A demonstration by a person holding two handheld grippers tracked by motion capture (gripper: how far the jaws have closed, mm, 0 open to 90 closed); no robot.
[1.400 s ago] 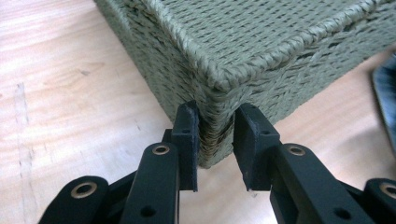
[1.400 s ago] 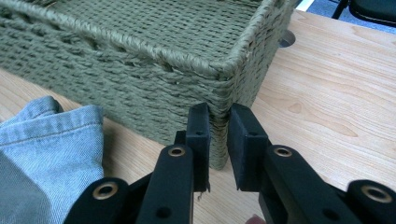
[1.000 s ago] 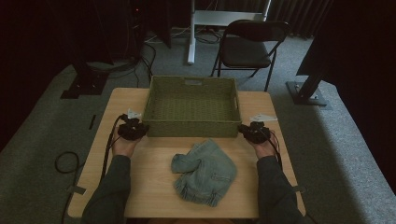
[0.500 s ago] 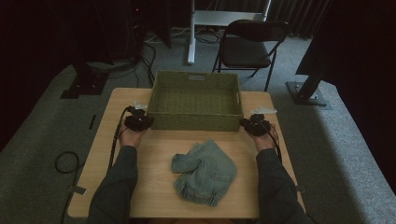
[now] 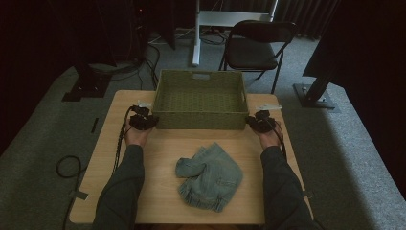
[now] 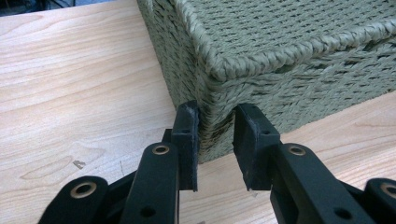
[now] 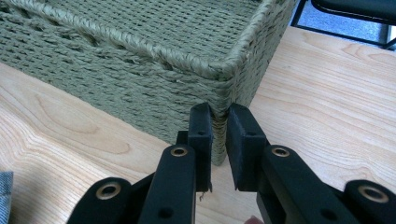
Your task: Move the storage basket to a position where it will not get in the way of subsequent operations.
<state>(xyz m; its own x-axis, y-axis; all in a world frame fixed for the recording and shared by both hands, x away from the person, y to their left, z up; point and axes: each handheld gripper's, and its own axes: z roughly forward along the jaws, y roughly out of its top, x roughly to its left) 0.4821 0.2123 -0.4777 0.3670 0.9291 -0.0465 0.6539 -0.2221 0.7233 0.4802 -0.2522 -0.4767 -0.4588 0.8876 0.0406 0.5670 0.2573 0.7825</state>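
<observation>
An empty green woven basket (image 5: 201,122) stands at the far half of the wooden table (image 5: 158,148). My left gripper (image 5: 151,120) is shut on its near left corner; in the left gripper view the jaws (image 6: 215,126) pinch that corner of the basket (image 6: 289,51) low down. My right gripper (image 5: 251,122) holds the near right corner, and its pads (image 7: 218,123) squeeze the vertical edge of the basket (image 7: 116,70). A crumpled pair of blue denim shorts (image 5: 210,175) lies on the table between the person's forearms, apart from both grippers.
A black folding chair (image 5: 256,48) and a white stand post (image 5: 196,33) are beyond the table's far edge. Black cables (image 5: 119,143) trail from the left gripper over the table's left side. Bare wood lies on either side of the basket.
Both hands and the basket have slid away from the person, toward the table's far edge. The denim shorts have stayed where they were.
</observation>
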